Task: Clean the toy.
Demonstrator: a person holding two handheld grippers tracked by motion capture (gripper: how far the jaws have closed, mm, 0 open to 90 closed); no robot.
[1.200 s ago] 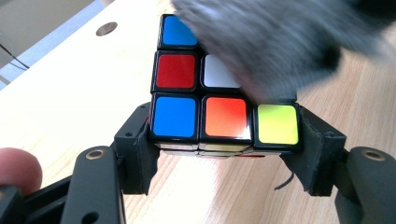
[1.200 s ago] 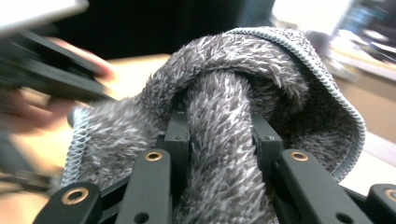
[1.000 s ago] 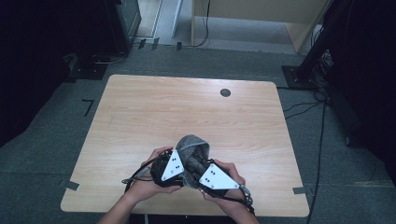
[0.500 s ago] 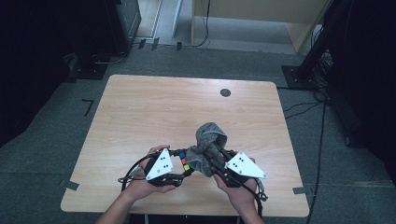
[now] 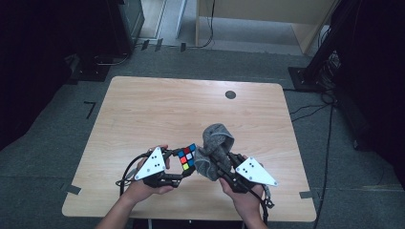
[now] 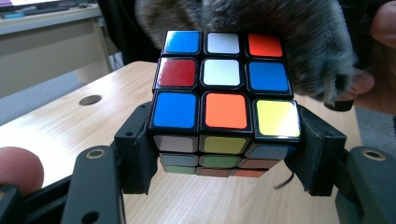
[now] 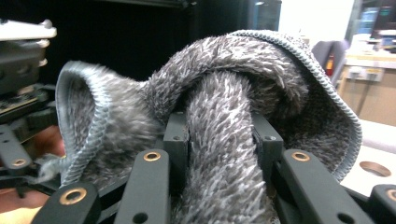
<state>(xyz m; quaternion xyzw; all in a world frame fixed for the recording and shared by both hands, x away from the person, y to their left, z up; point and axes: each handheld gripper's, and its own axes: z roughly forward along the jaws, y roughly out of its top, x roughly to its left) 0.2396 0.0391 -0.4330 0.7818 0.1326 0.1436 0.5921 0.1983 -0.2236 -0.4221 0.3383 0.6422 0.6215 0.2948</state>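
The left claw (image 5: 184, 168) was clamped on a puzzle cube (image 5: 187, 157), its two black jaws pressing the cube's opposite sides in the left gripper view. The cube (image 6: 224, 105) was held clear above the wooden surface (image 5: 157, 109), near the person's edge and left of centre. Its upward face showed blue, white and orange squares in the far row, red, white and blue in the middle row, and blue, orange and yellow in the near row.

The right claw (image 5: 217, 166) was clamped on a grey fleecy cloth (image 5: 216, 148). In the right gripper view a thick fold of the cloth (image 7: 219, 140) ran between the jaws, and the rest bunched up and over them in a loop with a stitched hem.

In the high view the cloth stood just beside the cube on its right; whether the two touched could not be told. In the left gripper view the cloth (image 6: 289, 37) hung directly behind the cube's far edge.

The left hand (image 5: 148, 183) and the right hand (image 5: 243, 195) each gripped a gripper body at the near edge. A round dark grommet (image 5: 230, 94) sat in the surface towards its far side, well apart from both items.
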